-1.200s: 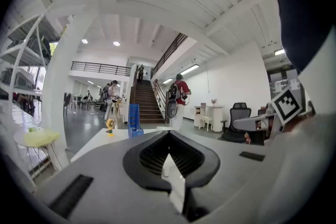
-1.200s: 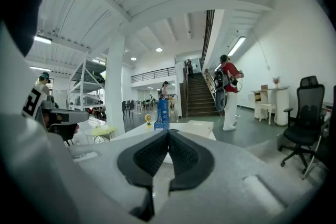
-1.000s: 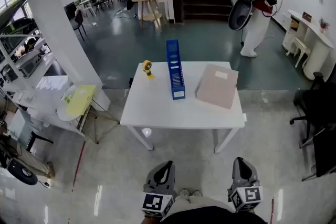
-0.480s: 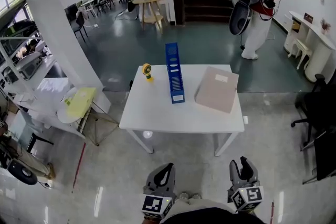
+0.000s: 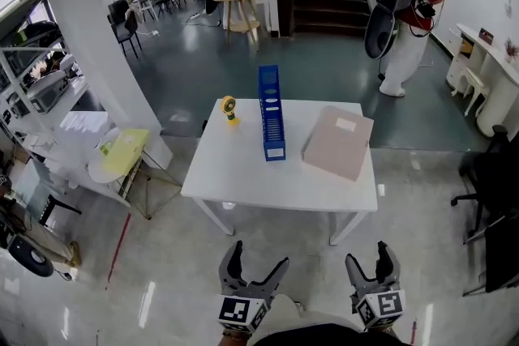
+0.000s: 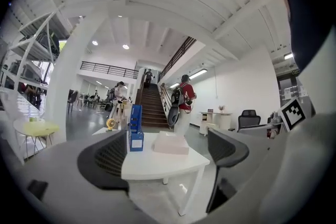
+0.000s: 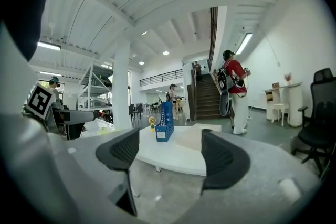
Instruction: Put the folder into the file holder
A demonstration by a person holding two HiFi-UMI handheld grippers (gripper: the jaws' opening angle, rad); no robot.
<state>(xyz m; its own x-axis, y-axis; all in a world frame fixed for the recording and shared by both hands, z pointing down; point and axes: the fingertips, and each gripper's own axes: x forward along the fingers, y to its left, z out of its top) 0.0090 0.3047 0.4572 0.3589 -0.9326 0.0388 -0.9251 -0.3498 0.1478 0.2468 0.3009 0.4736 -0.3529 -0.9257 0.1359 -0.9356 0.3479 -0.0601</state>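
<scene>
The left gripper point(image 5: 259, 258) and right gripper point(image 5: 371, 255) have just been opening. Their jaws stand apart and empty, well short of the white table point(image 5: 243, 174). On the table, a pink folder point(image 5: 338, 142) lies flat, just right of the upright blue file holder point(image 5: 271, 111).

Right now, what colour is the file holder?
Blue. The file holder shows best in the head view.

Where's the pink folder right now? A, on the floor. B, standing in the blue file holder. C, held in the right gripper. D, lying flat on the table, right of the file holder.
D: the folder lies flat on the table, apart from the blue file holder to its left.
</scene>
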